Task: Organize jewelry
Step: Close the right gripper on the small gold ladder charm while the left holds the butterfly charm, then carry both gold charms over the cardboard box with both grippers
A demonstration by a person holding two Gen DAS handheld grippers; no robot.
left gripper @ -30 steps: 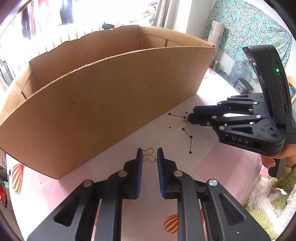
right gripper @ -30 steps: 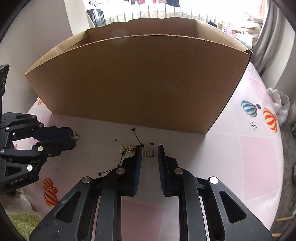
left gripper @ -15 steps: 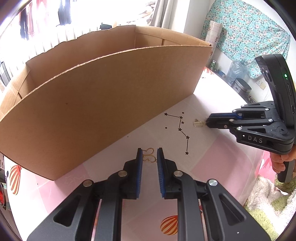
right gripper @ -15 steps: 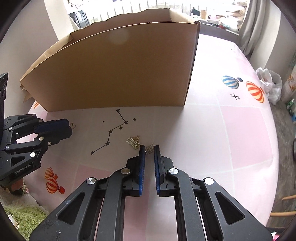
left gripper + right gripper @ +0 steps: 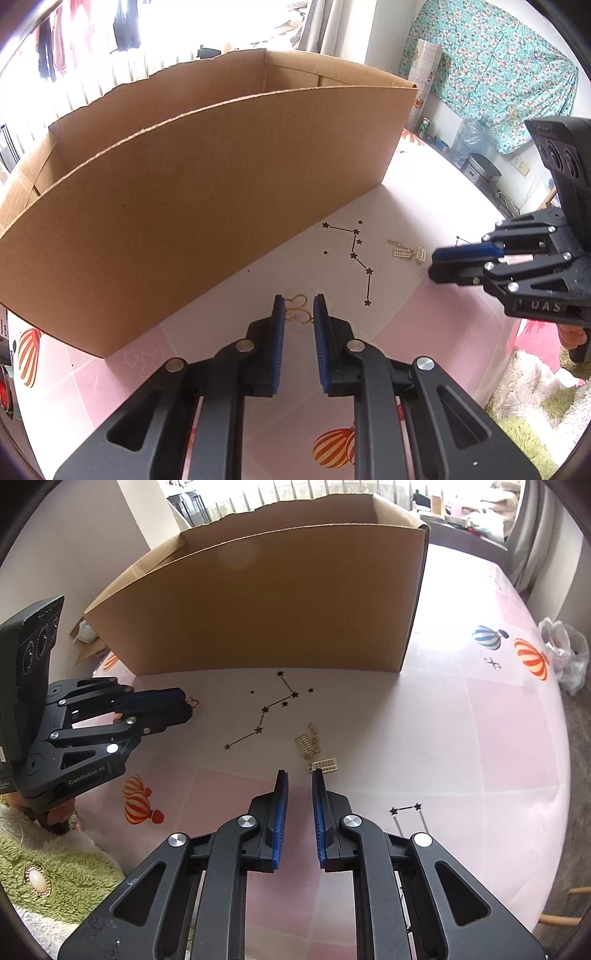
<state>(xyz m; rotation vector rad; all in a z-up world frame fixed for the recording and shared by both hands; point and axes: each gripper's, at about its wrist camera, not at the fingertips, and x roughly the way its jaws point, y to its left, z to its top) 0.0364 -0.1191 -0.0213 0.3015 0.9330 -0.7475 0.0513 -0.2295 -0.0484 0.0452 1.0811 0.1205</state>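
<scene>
A pair of gold ladder-shaped earrings [image 5: 318, 751] lies loose on the pink tablecloth, just ahead of my right gripper [image 5: 299, 773], which is open and empty. They also show in the left wrist view [image 5: 406, 253], left of the right gripper [image 5: 434, 267]. A gold looped earring [image 5: 299, 312] lies on the cloth between the tips of my open left gripper [image 5: 299, 302]; in the right wrist view it [image 5: 192, 701] peeks out at the left gripper's [image 5: 186, 709] tip.
A large open cardboard box [image 5: 207, 173] stands on the table right behind the jewelry; it also fills the right wrist view [image 5: 280, 605]. The round table's edge [image 5: 565, 738] curves at the right. A green fluffy rug [image 5: 62, 878] lies below at the left.
My right gripper has drawn back to the right and opened, leaving the ladder earrings on the cloth. My left gripper has stayed around the looped earring.
</scene>
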